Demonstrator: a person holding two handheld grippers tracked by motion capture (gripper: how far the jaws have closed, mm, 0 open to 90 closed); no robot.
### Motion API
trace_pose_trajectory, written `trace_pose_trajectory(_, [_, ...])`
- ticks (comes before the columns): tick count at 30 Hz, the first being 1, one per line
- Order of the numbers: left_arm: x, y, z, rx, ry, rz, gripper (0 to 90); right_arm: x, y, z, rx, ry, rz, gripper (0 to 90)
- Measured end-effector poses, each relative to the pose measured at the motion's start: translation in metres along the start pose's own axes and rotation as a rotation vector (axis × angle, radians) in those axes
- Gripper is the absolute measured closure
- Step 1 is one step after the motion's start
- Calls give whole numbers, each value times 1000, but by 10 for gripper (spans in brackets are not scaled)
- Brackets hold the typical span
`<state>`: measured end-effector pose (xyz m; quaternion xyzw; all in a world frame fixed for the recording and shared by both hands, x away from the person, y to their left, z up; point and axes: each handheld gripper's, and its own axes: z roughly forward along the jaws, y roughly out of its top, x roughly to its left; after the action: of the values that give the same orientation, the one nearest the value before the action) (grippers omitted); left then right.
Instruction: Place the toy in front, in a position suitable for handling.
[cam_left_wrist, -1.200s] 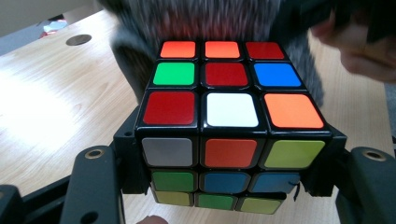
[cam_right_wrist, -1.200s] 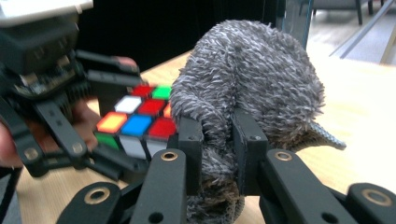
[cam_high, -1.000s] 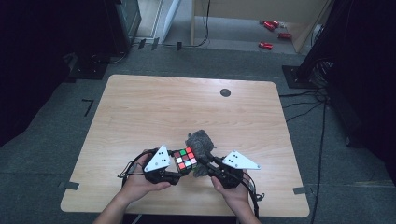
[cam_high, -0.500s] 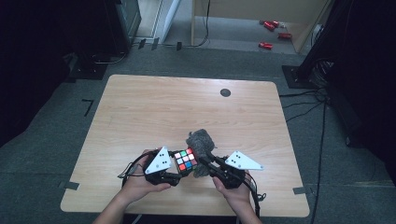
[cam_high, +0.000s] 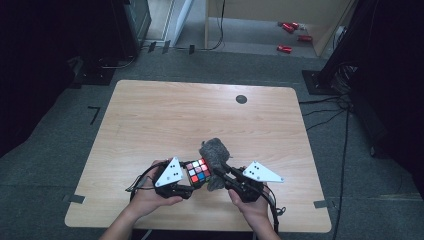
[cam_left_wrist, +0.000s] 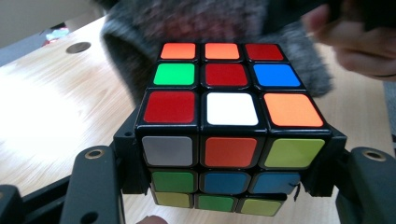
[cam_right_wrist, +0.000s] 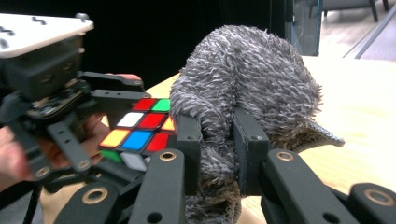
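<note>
Both hands sit low and close together. The left tongs (cam_high: 192, 176) stand part-spread; the right tongs (cam_high: 216, 171) are pinched tight.

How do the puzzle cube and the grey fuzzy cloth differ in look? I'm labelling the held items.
The puzzle cube is rigid and square-edged, with glossy coloured stickers on black; the grey fuzzy cloth is soft, shaggy and bunched into a rounded lump. The cube sits between the left gripper jaws; the cloth is pinched in the right gripper. Both are held close together over the table.
</note>
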<state>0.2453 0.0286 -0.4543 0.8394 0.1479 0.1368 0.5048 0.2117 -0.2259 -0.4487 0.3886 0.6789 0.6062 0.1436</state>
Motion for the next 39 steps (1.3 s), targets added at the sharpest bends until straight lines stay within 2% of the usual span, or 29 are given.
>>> trace_pose_trajectory(2, [3, 1, -1, -3, 17, -19, 346, -2, -3, 2, 11, -1, 2, 762])
trace_pose_trajectory(4, [8, 0, -3, -2, 31, -42, 347, 1, -4, 3, 24, -9, -21, 761])
trace_pose_trajectory(5, [8, -1, -3, 7, 43, -40, 347, 4, -3, 3, 23, -13, -36, 761])
trace_pose_trajectory(7, [7, -2, -1, 26, 53, -33, 347, 9, 0, 2, 16, -25, -70, 760])
trace_pose_trajectory(9, [3, -1, 2, 43, 60, -24, 347, 12, 1, 2, 15, -42, -81, 760])
trace_pose_trajectory(14, [-8, 1, 13, 121, 88, 35, 347, 16, 3, 3, 23, -96, -118, 760])
trace_pose_trajectory(16, [-10, 2, 14, 142, 99, 46, 347, 19, 3, 4, 24, -96, -133, 760])
trace_pose_trajectory(21, [-10, 2, 19, 194, 127, 32, 347, 26, 0, 10, 47, -105, -163, 761])
trace_pose_trajectory(25, [-12, 3, 26, 247, 183, 14, 347, 31, -5, 17, 74, -101, -167, 761])
trace_pose_trajectory(28, [-17, 5, 30, 279, 200, 38, 347, 38, -7, 20, 88, -84, -179, 761])
trace_pose_trajectory(29, [-18, 5, 32, 287, 203, 41, 347, 41, -7, 21, 90, -59, -177, 761])
trace_pose_trajectory(30, [-19, 5, 33, 287, 200, 37, 347, 44, -6, 21, 93, -26, -174, 760])
trace_pose_trajectory(31, [-20, 5, 33, 285, 197, 33, 347, 48, -6, 21, 101, -21, -190, 760])
trace_pose_trajectory(32, [-20, 5, 33, 277, 193, 28, 347, 53, -5, 22, 105, -58, -212, 760])
trace_pose_trajectory(33, [-19, 6, 32, 269, 189, 25, 347, 53, -4, 21, 106, -65, -203, 761])
trace_pose_trajectory(35, [-19, 7, 29, 247, 186, 24, 348, 48, 0, 19, 99, -43, -159, 763])
trace_pose_trajectory(36, [-20, 8, 28, 240, 180, 29, 347, 43, 1, 17, 93, -45, -155, 763])
trace_pose_trajectory(39, [-19, 9, 26, 222, 163, 29, 347, 30, 2, 13, 87, -88, -133, 763])
